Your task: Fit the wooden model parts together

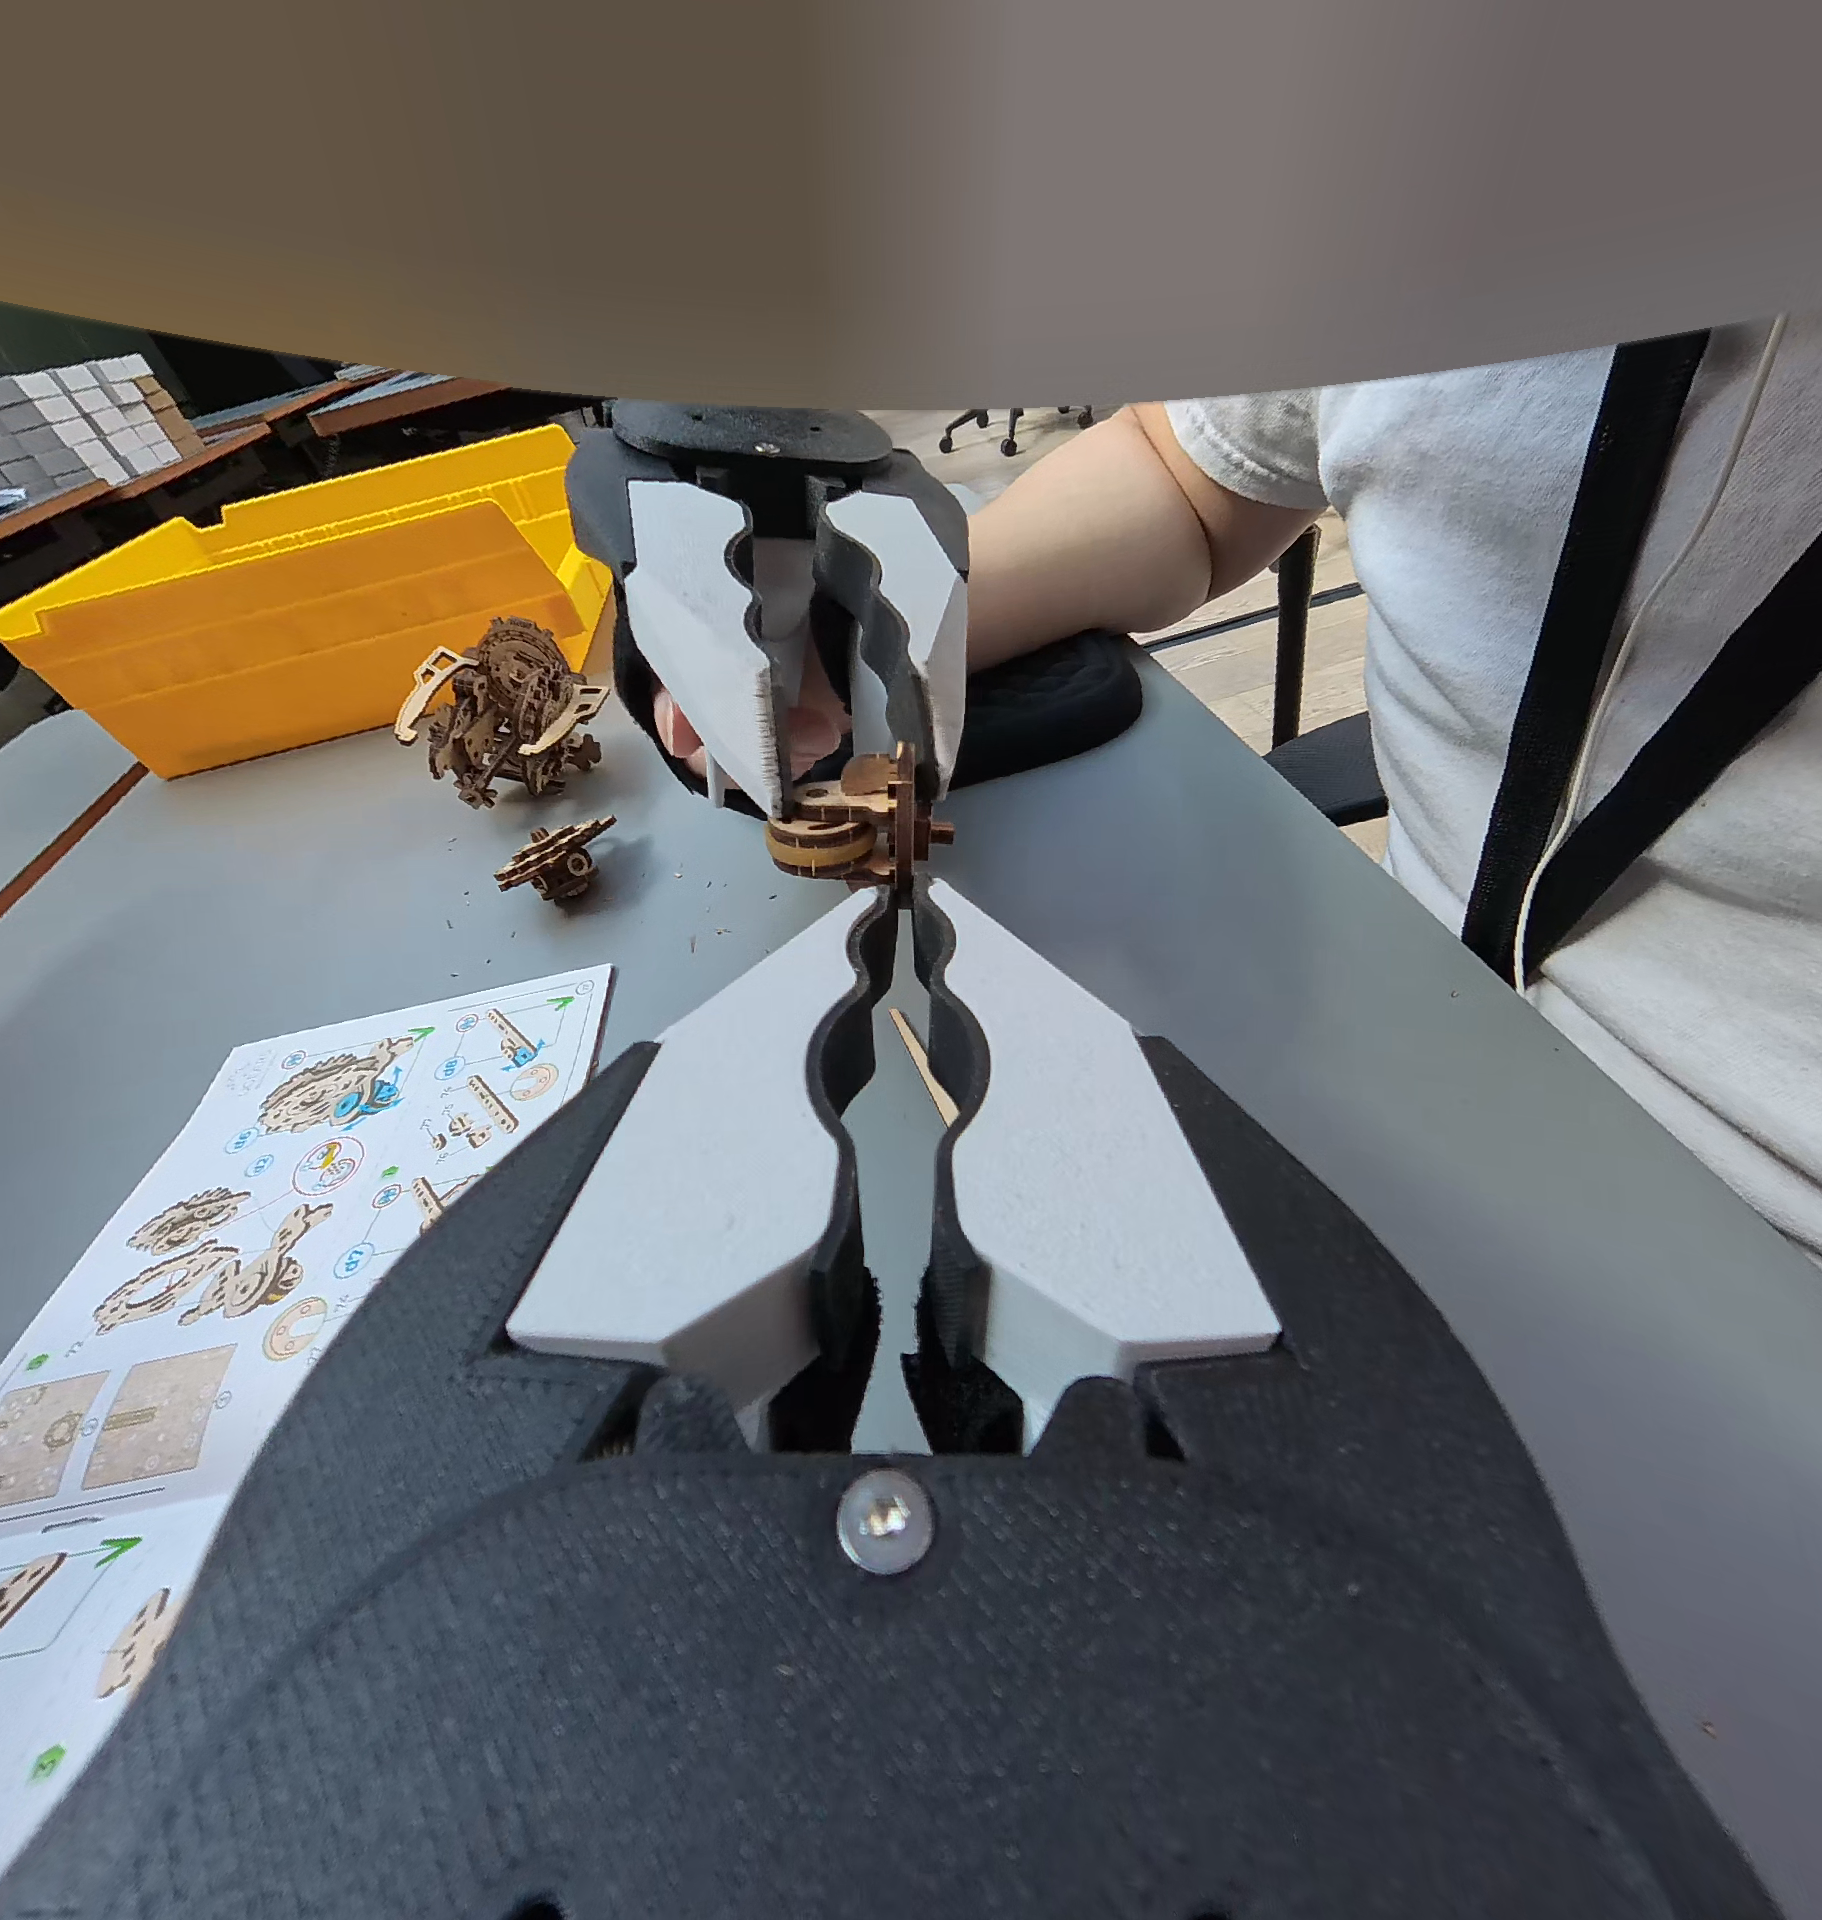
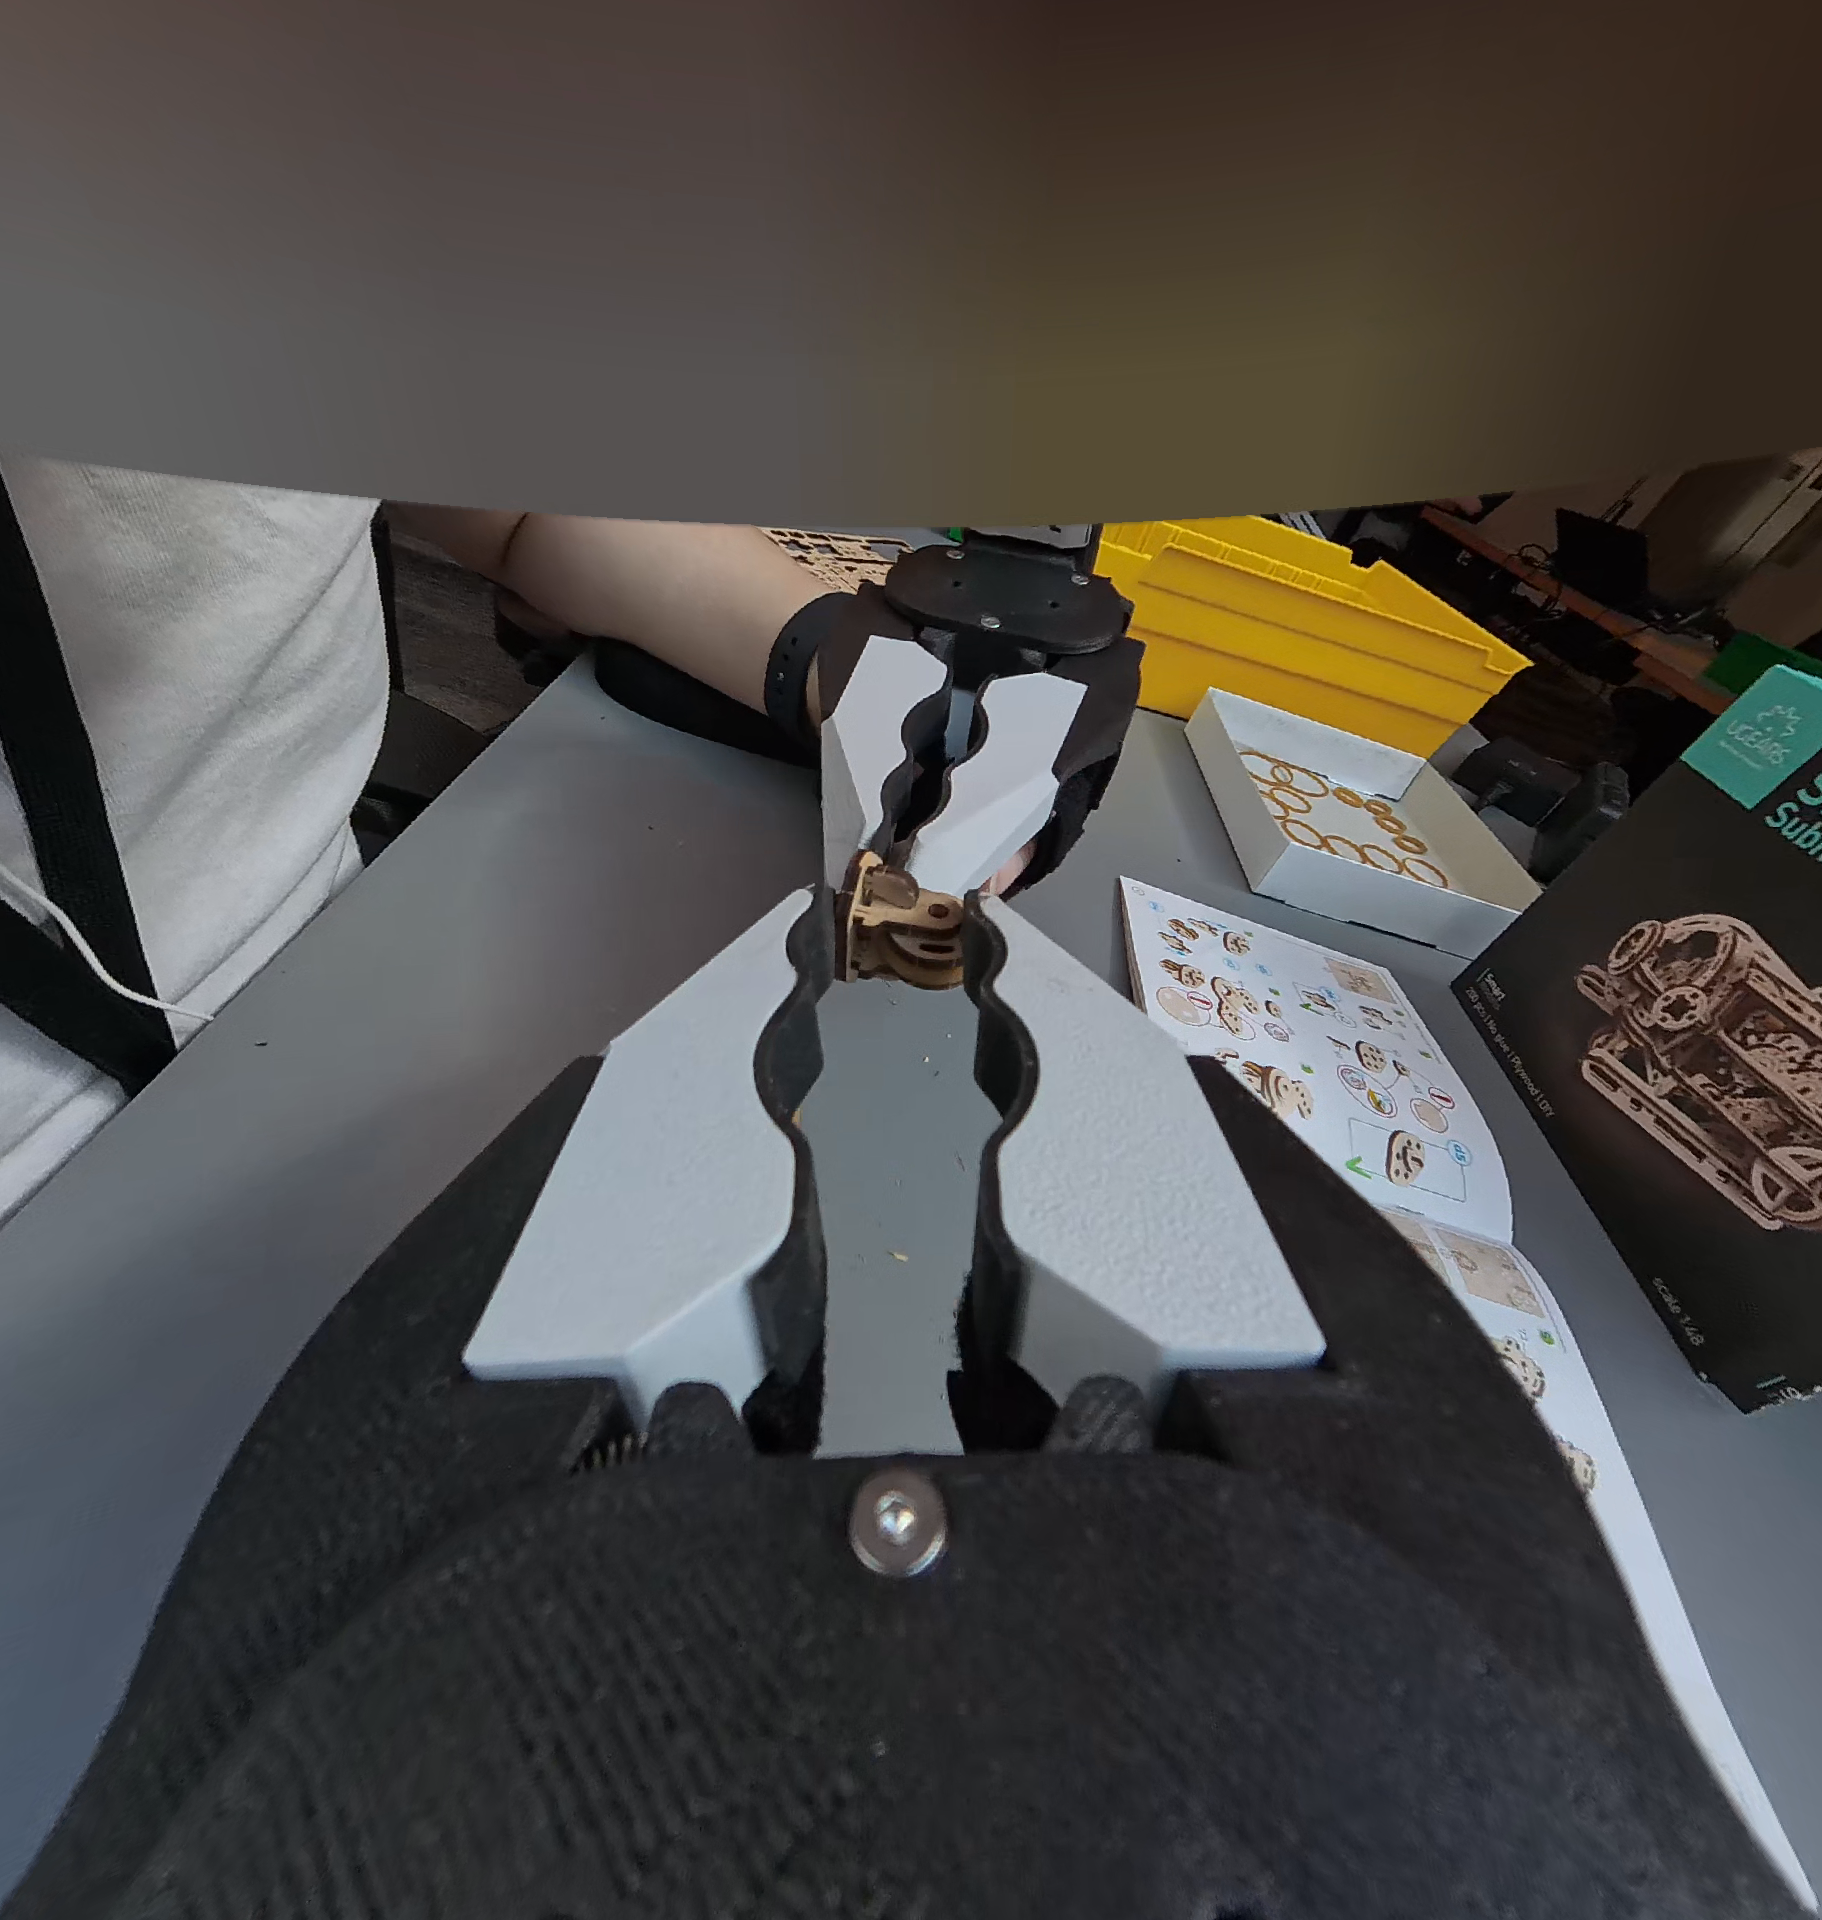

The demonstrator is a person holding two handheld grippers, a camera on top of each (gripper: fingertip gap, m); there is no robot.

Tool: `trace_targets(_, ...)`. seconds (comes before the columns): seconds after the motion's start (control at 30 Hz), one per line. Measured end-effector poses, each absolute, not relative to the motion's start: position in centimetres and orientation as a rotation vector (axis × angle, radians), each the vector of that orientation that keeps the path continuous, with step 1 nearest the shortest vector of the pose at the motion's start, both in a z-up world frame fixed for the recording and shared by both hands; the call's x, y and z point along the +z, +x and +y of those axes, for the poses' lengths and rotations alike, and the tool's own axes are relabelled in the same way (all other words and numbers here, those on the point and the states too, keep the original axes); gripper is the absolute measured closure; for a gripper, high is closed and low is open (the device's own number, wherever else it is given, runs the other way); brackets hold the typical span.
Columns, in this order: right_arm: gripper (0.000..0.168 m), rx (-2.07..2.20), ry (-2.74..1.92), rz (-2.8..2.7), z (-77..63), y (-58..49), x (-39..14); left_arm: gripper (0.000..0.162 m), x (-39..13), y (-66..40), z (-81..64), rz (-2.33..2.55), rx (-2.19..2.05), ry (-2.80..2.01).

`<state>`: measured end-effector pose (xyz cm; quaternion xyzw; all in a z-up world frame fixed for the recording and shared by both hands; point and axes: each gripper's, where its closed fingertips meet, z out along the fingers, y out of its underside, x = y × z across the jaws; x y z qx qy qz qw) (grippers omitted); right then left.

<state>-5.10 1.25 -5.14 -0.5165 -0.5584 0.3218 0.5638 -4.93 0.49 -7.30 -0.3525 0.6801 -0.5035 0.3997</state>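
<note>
Pinched between both sets of jaws above the grey table [image 1: 1250, 935], a small wooden sub-assembly [image 2: 902, 932] was held, the left gripper [image 1: 899, 891] clamped on its thin plate edge and the right gripper [image 2: 891, 920] clamped across its disc stack. Light, stiff and probably brittle plywood was judged, best gripped on flat faces; farther off, a built wooden model [image 1: 502, 717] was left on the table.

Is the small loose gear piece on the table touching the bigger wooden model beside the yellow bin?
Apart. The left wrist view shows bare table between the gear piece and the model.

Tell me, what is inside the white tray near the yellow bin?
The white tray holds thin wooden rings lying flat. Its near wall hides part of the floor.
</note>
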Motion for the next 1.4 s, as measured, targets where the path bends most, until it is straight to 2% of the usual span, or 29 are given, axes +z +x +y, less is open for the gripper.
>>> trace_targets(1.13, 0.147, 0.820, -1.138, -1.373, -0.5, -5.6, -4.7, 0.161, -7.0, -5.0, -1.4, 1.751, -1.338, -0.811)
trace_targets(1.33, 0.144, 0.941, -1.305, -1.245, 2.2, -4.3, -5.3, 0.162, -7.5, -4.3, 1.2, 1.674, -1.375, -1.053)
trace_targets(1.4, 0.132, 0.933, -1.316, -1.199, 3.1, -3.7, -5.0, 0.162, -8.2, -4.2, 2.3, 1.645, -1.381, -1.170)
